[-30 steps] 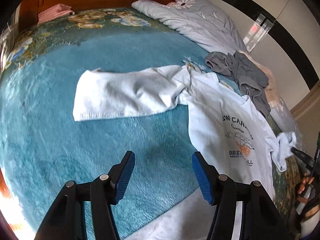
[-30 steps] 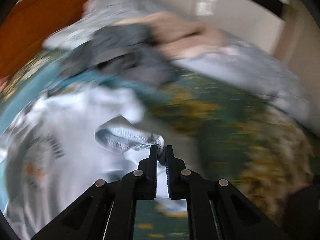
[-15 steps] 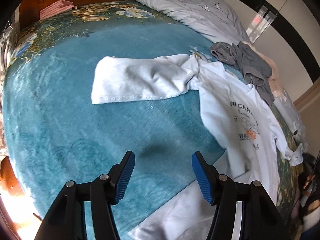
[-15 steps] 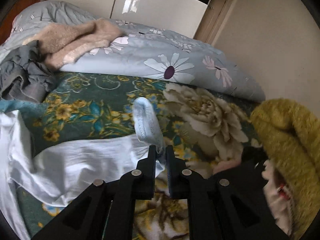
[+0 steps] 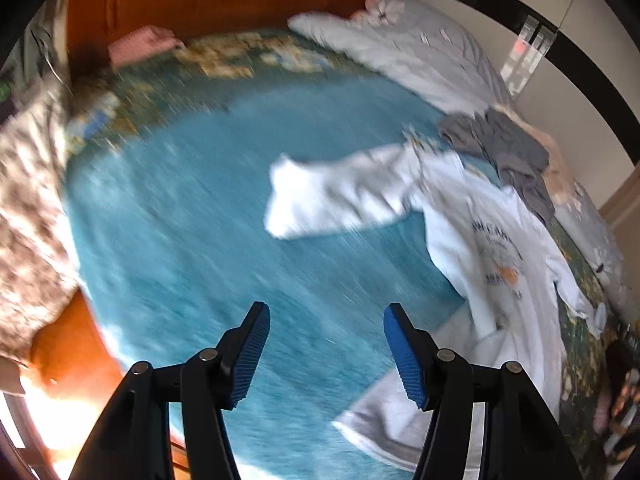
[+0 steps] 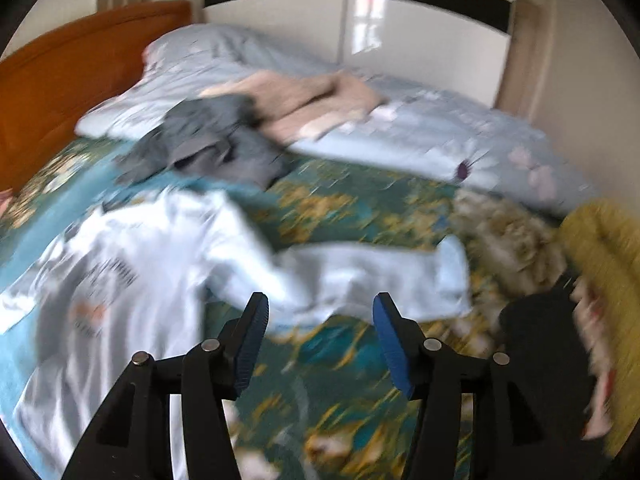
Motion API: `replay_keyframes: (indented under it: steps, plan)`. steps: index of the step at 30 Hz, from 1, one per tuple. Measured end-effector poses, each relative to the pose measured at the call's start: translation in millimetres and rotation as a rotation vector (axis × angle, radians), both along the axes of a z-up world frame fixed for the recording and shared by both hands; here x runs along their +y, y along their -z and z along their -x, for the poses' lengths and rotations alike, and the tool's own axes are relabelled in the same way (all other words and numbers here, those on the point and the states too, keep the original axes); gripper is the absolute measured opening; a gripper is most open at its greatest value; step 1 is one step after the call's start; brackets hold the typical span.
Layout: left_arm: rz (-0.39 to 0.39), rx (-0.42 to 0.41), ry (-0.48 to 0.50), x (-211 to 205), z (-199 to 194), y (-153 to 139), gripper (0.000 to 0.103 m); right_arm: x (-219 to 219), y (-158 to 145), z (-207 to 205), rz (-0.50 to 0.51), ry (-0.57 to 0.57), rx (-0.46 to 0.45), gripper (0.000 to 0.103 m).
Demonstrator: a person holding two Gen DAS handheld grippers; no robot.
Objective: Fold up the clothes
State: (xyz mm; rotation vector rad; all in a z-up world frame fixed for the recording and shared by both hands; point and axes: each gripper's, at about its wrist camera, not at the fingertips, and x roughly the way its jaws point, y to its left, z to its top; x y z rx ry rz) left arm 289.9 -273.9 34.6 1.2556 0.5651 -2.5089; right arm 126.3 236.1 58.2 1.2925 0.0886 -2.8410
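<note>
A white long-sleeved shirt (image 5: 496, 240) lies spread face up on the blue bedspread (image 5: 224, 240), its print showing. One sleeve (image 5: 340, 196) is stretched out flat across the blue; the other sleeve (image 6: 372, 280) lies stretched toward the flowered border. The left gripper (image 5: 326, 344) hangs above bare bedspread, jaws wide apart and empty. The right gripper (image 6: 318, 332) is likewise spread and empty, just short of the near sleeve. Both views are smeared by motion, so fine detail is unreliable.

Risks: the lower hem (image 5: 400, 412) looks rumpled, and any fold made over it would likely set crooked. A grey garment (image 6: 208, 140) lies close by the collar and could be caught up in a fold. A one-layer pinch on the sleeve may drag the body askew.
</note>
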Motion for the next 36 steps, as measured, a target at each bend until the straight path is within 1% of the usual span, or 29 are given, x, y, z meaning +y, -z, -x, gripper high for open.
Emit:
replay_keyframes:
  steps: [4,8,10,12,13,14,18,21,24,27,29,33,34,35,36]
  plan:
    - [0.068,0.034,-0.044,-29,-22,-33,0.063,-10,22,-16,0.007,-0.063,-0.078,0.056]
    - [0.191,0.042,-0.098,-54,-44,-61,0.065,-19,35,-29,0.018,-0.089,-0.123,0.056]
    - [0.219,0.011,-0.098,-62,-48,-62,0.066,-21,38,-32,0.042,-0.081,-0.139,0.056]
    - [0.219,-0.020,-0.075,-62,-51,-52,0.066,-22,40,-35,0.066,-0.074,-0.156,0.057]
    - [0.211,-0.033,-0.055,-58,-53,-44,0.066,-23,41,-37,0.076,-0.072,-0.163,0.057]
    - [0.184,-0.043,-0.026,-52,-53,-35,0.066,-25,41,-39,0.081,-0.077,-0.166,0.057]
    - [-0.005,-0.075,0.129,-18,-45,13,0.066,-28,48,-49,0.146,-0.102,-0.206,0.057]
    - [-0.099,-0.101,0.220,11,-36,43,0.066,-29,54,-57,0.204,-0.122,-0.240,0.057]
    - [-0.152,-0.127,0.250,31,-26,65,0.066,-24,64,-70,0.284,-0.138,-0.286,0.057]
    - [-0.189,-0.153,0.220,37,-19,81,0.066,-18,74,-83,0.345,-0.149,-0.321,0.057]
    - [-0.179,-0.147,0.207,39,-18,84,0.066,-15,80,-91,0.378,-0.156,-0.344,0.057]
    - [-0.186,-0.116,0.204,44,-20,83,0.064,-13,81,-104,0.424,-0.176,-0.341,0.057]
    - [-0.189,-0.111,0.194,44,-20,84,0.056,-14,82,-106,0.443,-0.180,-0.348,0.057]
    - [-0.190,-0.107,0.184,44,-20,84,0.040,-15,83,-108,0.457,-0.185,-0.353,0.057]
    - [-0.200,-0.105,0.175,43,-21,85,0.029,-16,83,-111,0.461,-0.189,-0.354,0.057]
